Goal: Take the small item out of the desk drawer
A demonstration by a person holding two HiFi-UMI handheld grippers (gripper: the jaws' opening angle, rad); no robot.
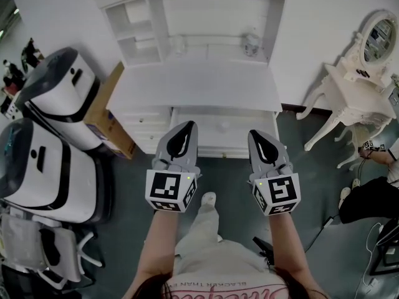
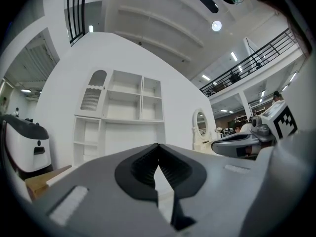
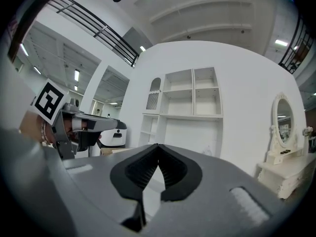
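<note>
Our pale shirt sits lowest in the head view. Beyond it we hold the left gripper and the right gripper side by side, both pointing at the white desk. Its drawer shows a knob between the two tips; the small item we cannot see.

Left gripper view: our jaws meet, nothing between them, shelves ahead.

Right gripper view: jaws likewise pressed together and empty, a mirror table at right.

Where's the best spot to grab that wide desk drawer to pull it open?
Pinch the small knob at the middle of the drawer front, coming level from the front; it seems the only part standing out from that flat panel.
</note>
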